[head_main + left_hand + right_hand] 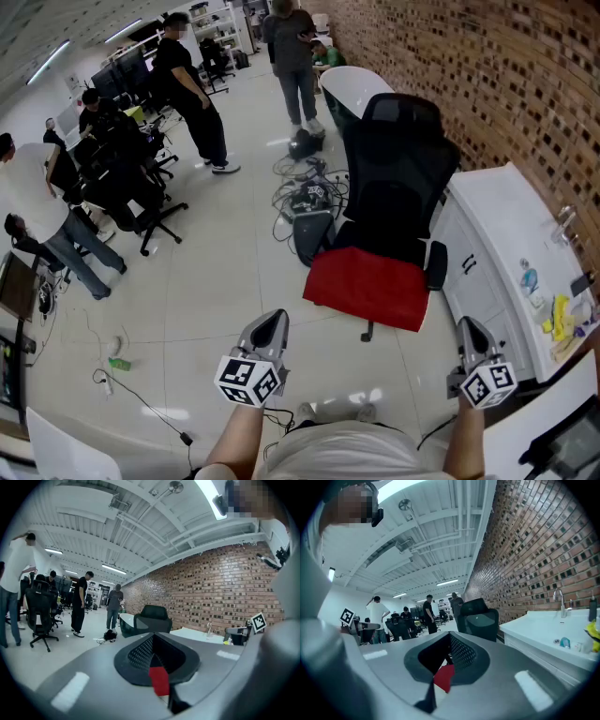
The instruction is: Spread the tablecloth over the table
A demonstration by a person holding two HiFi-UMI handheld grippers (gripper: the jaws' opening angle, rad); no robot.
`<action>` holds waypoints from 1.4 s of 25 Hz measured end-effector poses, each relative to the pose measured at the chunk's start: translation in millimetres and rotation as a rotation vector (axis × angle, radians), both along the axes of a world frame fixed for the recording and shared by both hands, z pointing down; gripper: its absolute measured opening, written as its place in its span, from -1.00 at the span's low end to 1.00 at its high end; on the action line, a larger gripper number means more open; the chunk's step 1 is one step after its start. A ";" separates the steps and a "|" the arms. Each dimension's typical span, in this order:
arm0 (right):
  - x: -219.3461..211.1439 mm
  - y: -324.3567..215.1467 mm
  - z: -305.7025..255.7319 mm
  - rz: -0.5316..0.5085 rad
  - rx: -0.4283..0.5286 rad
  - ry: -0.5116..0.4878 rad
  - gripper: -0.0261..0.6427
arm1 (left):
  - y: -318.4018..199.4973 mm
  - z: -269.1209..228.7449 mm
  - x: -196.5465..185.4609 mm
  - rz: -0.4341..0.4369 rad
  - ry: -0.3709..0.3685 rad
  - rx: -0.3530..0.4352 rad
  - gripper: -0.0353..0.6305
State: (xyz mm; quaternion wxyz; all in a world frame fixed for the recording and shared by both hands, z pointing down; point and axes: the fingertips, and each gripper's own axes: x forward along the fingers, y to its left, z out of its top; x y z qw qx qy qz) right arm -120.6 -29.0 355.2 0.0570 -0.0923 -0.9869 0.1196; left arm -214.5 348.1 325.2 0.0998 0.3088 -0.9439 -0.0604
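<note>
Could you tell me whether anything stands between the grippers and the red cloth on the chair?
Nothing visible: only bare floor separates the left gripper and the right gripper from the red cloth on the chair seat.

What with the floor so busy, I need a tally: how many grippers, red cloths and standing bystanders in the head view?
Grippers: 2, left gripper, right gripper
Red cloth: 1
Standing bystanders: 3, white shirt, black clothes, grey top
Total: 6

black office chair (398, 159) by brick wall (487, 66) | cables (302, 190) on floor (225, 281) | people (192, 94) standing beyond
</note>
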 end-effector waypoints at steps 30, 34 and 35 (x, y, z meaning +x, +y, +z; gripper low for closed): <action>-172.8 -3.7 60.4 0.152 0.055 0.109 -0.90 | 6.9 97.9 -242.7 0.105 0.107 -0.065 -0.88; -195.0 -10.5 80.4 0.186 0.056 0.119 -0.90 | -12.1 121.9 -268.3 0.141 0.121 -0.082 -0.88; -198.1 -12.2 87.4 0.191 0.058 0.119 -0.90 | -15.9 131.1 -273.0 0.148 0.131 -0.087 -0.88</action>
